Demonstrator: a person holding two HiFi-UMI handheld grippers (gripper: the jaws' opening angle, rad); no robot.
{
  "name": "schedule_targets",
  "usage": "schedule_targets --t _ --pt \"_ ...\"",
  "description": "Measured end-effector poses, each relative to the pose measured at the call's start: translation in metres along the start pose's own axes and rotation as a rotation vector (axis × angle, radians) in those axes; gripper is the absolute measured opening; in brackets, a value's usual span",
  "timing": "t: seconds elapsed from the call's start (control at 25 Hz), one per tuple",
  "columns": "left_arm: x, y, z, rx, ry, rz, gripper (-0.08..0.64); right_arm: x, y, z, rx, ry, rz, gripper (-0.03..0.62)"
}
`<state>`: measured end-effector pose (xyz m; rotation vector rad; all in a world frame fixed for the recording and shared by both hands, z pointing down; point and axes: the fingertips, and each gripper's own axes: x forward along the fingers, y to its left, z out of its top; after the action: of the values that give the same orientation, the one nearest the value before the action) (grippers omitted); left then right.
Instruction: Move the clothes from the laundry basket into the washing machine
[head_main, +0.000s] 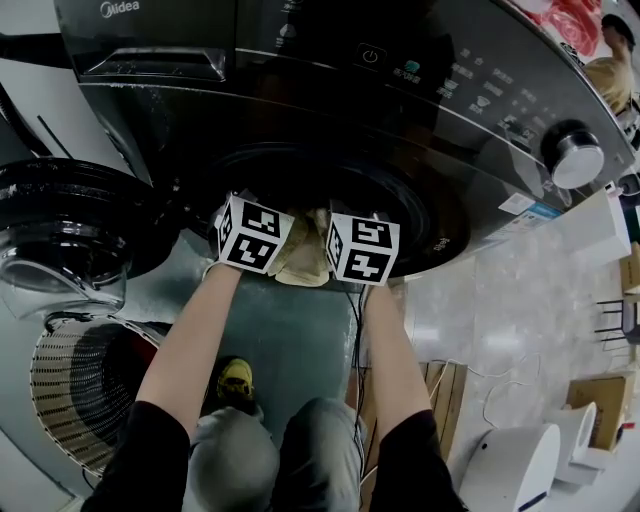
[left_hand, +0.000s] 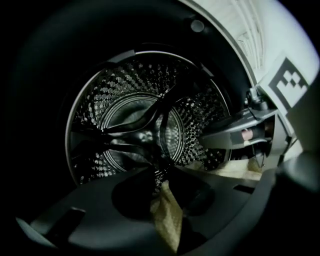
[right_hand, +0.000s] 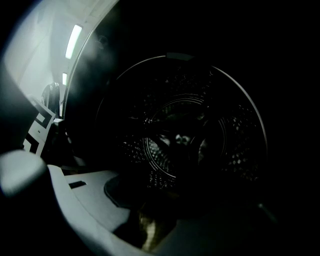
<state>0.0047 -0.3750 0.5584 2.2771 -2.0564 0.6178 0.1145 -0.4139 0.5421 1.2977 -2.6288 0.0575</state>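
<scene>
**While Both Grippers Hold the Cloth at the Drum Opening**

While the laundry basket (head_main: 75, 395) sits at lower left beneath the open door (head_main: 60, 225), both grippers point into the washing machine (head_main: 330, 60) at frame centre. Left gripper (left_hand: 162, 184): jaws nearly together, pinching a strip of the beige cloth (left_hand: 167, 220). In the head view the cloth spans between the two grippers at the lower rim of the opening, in front of the perforated drum (left_hand: 130, 125). Right gripper (right_hand: 150, 220): jaws clamped on a dim fold of the same cloth, low in its view.
</scene>
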Motion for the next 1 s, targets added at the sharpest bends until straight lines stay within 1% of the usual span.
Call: schedule_targets --t 0.24,0.36,0.4,0.6,0.8,1.0 --pt "-0.010 -0.003 -0.003 -0.013 -0.005 0.021 0.027 -0.012 0.003 -0.006 -0.013 0.003 -0.010 0.080" --pt "-0.015 -0.003 -0.005 -0.028 -0.010 0.028 0.014 -0.018 0.002 -0.005 -0.023 -0.004 -0.024 0.014" --pt "-0.017 -0.003 -0.005 -0.037 -0.013 0.030 0.013 -0.021 0.003 -0.005 -0.028 -0.006 -0.022 0.005" --pt "-0.028 0.000 -0.006 -0.093 -0.039 0.044 0.012 -0.030 0.010 -0.008 -0.039 0.001 0.006 0.005" --pt "-0.039 -0.004 0.000 -0.107 -0.071 0.028 0.012 -0.038 0.011 -0.008 -0.020 -0.003 0.008 0.003" --pt "-0.053 -0.008 0.012 -0.128 -0.089 0.020 0.012 -0.052 0.014 0.004 -0.003 -0.023 0.023 0.003"
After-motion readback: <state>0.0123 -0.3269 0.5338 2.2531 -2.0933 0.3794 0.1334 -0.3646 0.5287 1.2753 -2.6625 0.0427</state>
